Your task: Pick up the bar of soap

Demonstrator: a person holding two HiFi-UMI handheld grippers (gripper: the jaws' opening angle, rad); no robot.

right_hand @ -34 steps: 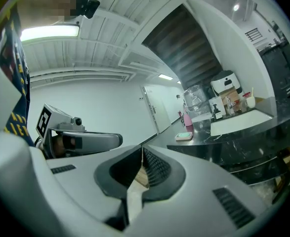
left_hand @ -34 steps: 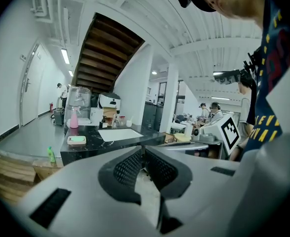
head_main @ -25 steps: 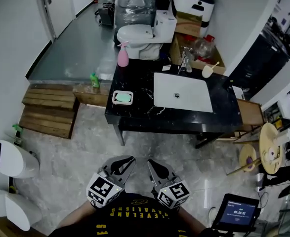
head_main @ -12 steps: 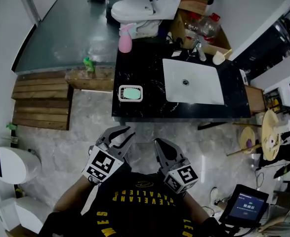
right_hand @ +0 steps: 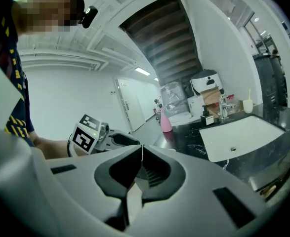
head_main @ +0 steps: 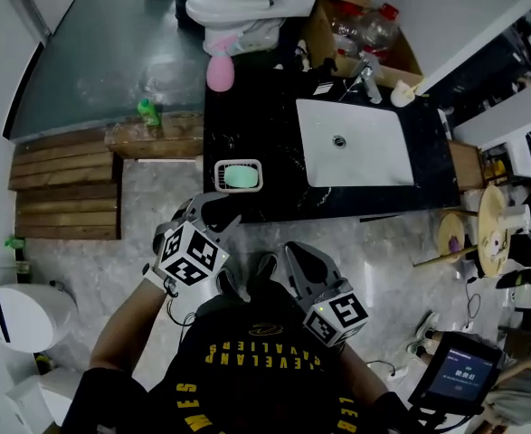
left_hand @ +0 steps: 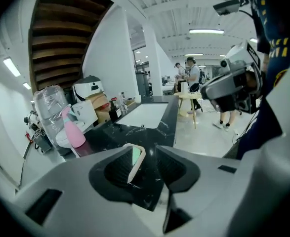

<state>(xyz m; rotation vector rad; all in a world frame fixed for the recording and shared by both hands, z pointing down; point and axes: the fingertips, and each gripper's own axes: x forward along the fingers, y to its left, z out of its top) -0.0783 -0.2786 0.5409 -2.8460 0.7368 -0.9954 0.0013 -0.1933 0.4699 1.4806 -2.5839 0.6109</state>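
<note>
Green rectangular bar of soap (head_main: pixel 240 176) lies in a white dish (head_main: pixel 218 175) at the near-left corner of the black marble table (head_main: pixel 274 197). Left tool (head_main: pixel 214 215) reaches toward it, jaws opening with nothing gripped; right tool (head_main: pixel 294 255) is held back near the torso, jaws together.

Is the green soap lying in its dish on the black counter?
Yes, the soap sits in the white dish near a corner of the counter.

Left gripper (head_main: pixel 215 213), reached forward on the bare left forearm (head_main: pixel 125 319): jaws apart and opening, with nothing gripped between them. Right gripper (head_main: pixel 298 255), held lower and close to the torso, pointing forward: jaws closed tip to tip, empty.
</note>
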